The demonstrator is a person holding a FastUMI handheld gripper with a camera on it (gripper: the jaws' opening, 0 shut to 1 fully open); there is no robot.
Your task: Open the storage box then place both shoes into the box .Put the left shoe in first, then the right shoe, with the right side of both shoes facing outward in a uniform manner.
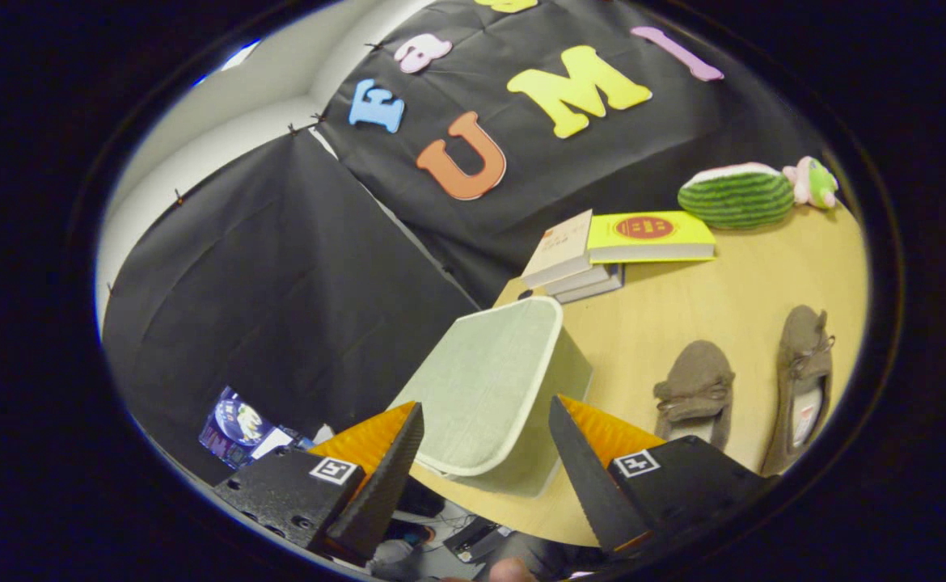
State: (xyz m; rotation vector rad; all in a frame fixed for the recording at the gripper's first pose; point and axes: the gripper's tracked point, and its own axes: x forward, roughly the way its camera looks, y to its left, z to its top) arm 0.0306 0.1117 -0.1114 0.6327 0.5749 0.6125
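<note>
Step one pending: storage box [493, 388] lid closed, on tabletop [683, 323] just ahead of the claw [485, 453], fingers apart, holding nothing. Shoes [695, 392] beside box. Next: grip lid edge, lift.

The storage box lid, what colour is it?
Pale green with a cream rim, seen best in the gripper view, just beyond the open jaws.

I am working in a staged recording booth, not a lived-in home: black cloth [279, 267] is pinned over white walls, and a bare wooden table [724, 299] carries props — stacked books [602, 250], a plush watermelon [736, 196], a small soft toy [812, 182].
</note>
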